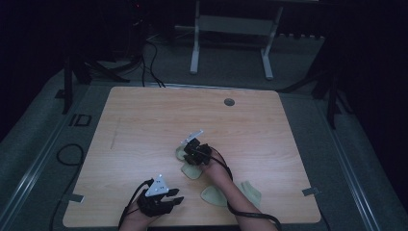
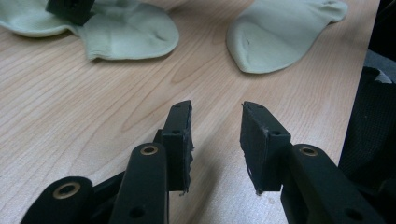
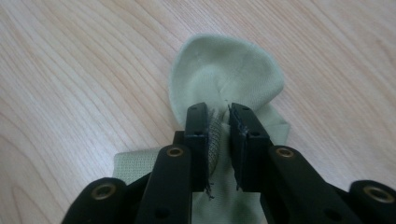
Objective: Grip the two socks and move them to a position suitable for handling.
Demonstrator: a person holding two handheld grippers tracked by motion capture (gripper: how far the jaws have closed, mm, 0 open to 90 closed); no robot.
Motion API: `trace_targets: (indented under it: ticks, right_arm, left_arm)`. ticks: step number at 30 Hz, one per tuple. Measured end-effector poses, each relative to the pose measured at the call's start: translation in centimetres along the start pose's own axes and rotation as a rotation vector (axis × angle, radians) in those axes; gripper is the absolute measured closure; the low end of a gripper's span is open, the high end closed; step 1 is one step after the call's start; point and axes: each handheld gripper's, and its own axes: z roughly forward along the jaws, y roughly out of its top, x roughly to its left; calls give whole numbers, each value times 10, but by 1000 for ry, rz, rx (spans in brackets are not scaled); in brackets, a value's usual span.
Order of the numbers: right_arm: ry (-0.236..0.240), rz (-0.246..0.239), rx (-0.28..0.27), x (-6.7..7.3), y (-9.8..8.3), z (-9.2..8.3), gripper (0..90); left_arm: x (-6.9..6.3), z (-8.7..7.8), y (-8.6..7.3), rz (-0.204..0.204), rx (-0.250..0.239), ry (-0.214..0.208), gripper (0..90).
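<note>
Socks lie on my wooden table [image 1: 144, 115], both pale green, and I place everything else by the nearer one. My right gripper [image 1: 192, 153] sits on the far sock [image 3: 226, 70], beyond and left of the near sock [image 1: 230, 193], past the middle of the board. Its jaws are nearly closed, pinching a fold of that far sock's fabric between the pads, with the rounded end bulging just ahead of the tips. My left gripper [image 2: 215, 122] hovers well to the left of the near sock, close to my edge of the table. Its jaws stand apart with bare wood between them, gripping nothing. My right forearm [image 1: 235, 197] crosses over the near sock, hiding its middle.
</note>
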Motion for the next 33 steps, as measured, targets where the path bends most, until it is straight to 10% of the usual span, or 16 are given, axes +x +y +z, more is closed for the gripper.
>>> trace_targets:
  ticks: [20,33]
  right_arm:
    - [-41,-57,-26,-50,-36,-92,791]
    - [14,-93,38,-52,-87,-71,781]
  left_arm:
    - [-4,12,4,6,19,-13,624]
    - [-3,24,27,27,18,1,627]
